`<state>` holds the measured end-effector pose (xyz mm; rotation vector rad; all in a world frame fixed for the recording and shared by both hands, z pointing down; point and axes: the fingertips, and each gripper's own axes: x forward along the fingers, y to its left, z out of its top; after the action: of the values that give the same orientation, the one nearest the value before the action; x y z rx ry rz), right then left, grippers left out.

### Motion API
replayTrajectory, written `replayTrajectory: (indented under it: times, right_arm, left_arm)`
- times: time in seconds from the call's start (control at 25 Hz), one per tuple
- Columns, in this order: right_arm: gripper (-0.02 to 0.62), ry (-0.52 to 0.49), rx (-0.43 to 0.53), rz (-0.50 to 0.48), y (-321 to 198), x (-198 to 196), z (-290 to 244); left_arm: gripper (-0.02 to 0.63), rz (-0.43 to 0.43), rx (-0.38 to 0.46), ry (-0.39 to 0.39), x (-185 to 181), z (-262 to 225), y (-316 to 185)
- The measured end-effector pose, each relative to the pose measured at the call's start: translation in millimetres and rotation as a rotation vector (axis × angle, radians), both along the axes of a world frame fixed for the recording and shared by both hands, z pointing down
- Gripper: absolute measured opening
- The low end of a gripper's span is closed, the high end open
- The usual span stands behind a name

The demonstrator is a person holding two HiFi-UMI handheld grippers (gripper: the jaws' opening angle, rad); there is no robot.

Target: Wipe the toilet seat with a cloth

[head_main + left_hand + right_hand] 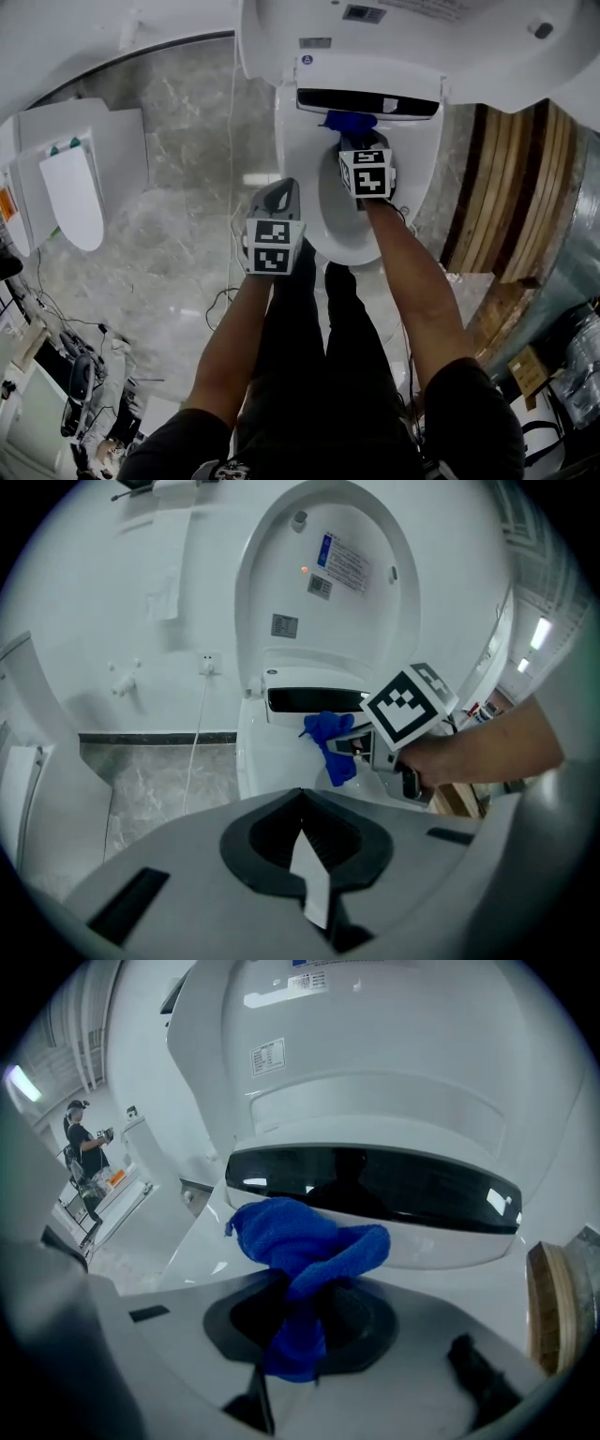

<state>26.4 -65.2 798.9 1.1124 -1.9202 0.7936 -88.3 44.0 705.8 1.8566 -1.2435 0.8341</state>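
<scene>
The right tongs (300, 1321) are clamping a bunched blue cloth (300, 1237). Its long axis is running out along the jaws toward the back of the toilet seat (295, 150), seemingly just above the rim. The left tongs (305, 855), closed and empty, are hovering at the seat's left edge, with open floor (169, 234) beside them.

Both claws are pointed steeply downward on outstretched bare forearms; the left claw (278, 192) is held nearer the body, its jaws closed together on nothing; the right claw (358, 138) is extended farther ahead, clamped on a bunched blue cloth (300, 1241).
</scene>
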Motion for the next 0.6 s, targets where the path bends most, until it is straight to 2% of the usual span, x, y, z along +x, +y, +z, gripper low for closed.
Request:
replayTrajectory:
  times: [0.12, 0.28, 0.6]
  right_arm:
    - [0.08, 0.005, 0.003, -0.004, 0.4, 2.0, 0.5]
    - [0.08, 0.024, 0.008, 0.006, 0.7, 16.4, 1.8]
    - [0.08, 0.06, -0.039, 0.091, -6.0, 78.4, 2.8]
  left_arm:
    - [0.009, -0.007, -0.006, 0.003, -5.9, 2.9, 0.3]
    - [0.009, 0.002, -0.011, -0.03, -15.8, 5.1, 1.5]
    - [0.009, 0.026, -0.029, -0.045, -9.1, 12.1, 5.4]
